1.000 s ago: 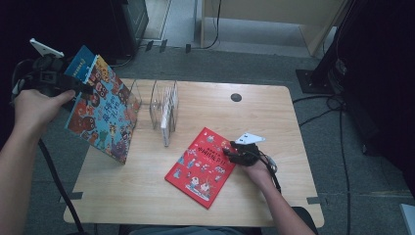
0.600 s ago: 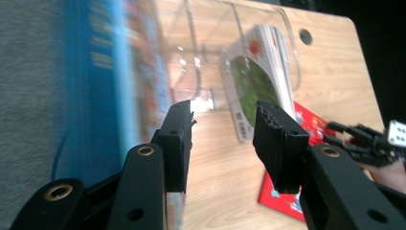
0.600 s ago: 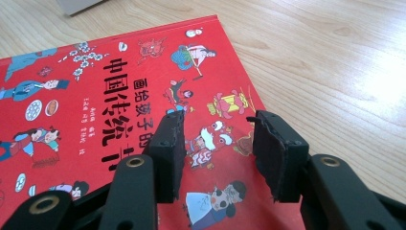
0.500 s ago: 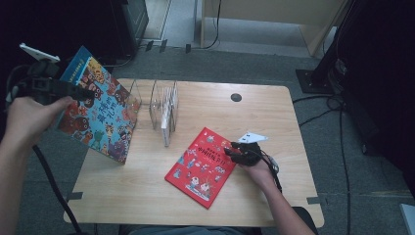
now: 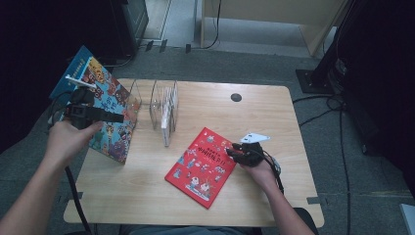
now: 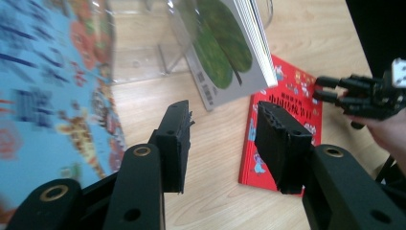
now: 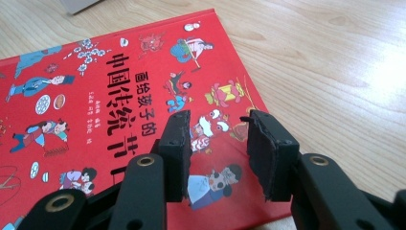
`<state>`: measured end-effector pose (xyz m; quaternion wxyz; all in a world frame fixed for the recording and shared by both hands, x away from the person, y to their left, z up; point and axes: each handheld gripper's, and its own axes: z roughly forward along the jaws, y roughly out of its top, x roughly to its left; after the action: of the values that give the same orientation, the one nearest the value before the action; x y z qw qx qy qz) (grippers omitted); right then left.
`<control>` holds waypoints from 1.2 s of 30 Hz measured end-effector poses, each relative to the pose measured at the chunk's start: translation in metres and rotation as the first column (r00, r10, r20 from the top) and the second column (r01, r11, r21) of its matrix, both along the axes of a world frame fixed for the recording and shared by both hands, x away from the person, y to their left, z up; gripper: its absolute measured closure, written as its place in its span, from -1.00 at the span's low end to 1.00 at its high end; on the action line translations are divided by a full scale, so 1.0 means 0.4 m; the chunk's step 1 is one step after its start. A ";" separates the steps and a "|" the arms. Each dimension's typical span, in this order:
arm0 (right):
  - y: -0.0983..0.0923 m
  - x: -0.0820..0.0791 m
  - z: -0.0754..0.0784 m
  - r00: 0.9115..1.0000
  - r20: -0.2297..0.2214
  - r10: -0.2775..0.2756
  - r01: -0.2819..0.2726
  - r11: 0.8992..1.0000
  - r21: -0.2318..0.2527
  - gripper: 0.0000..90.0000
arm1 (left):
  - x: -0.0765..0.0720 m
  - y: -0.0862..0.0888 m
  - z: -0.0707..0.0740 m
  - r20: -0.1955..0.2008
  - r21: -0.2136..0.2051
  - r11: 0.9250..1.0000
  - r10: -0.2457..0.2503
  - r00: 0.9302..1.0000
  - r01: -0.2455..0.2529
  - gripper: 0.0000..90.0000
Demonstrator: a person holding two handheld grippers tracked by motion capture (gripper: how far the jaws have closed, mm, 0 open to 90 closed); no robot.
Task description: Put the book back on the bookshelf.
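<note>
A lab or studio recording space is suggested by a lone wooden table (image 5: 274,117) set on grey carpet (image 5: 254,63), ringed by black equipment stands (image 5: 337,58) and trailing cables (image 5: 342,147).

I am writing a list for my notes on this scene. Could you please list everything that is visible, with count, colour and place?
red book: 1, red cover, flat on the table centre-right
blue book: 1, blue with many colours, tilted at the table's left edge
clear rack: 1, transparent, rear left of the table, one pale book standing in it
table: 1, light wood
left gripper: 1, black, jaws apart with nothing between them, beside the blue book
right gripper: 1, black, jaws apart over the red book's edge, not gripping
</note>
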<state>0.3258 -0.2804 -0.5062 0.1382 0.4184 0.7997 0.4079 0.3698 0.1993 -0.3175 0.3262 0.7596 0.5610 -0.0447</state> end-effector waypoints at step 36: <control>-0.062 -0.067 -0.006 0.998 -0.043 -0.040 0.040 0.999 -0.004 0.81 | -0.034 -0.235 -0.266 -0.008 -0.001 0.980 -0.198 0.980 0.198 0.61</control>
<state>0.2991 -0.3051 -0.5088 0.1297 0.4427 0.7945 0.3949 0.3561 0.1052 -0.4237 0.3181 0.8114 0.4838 -0.0799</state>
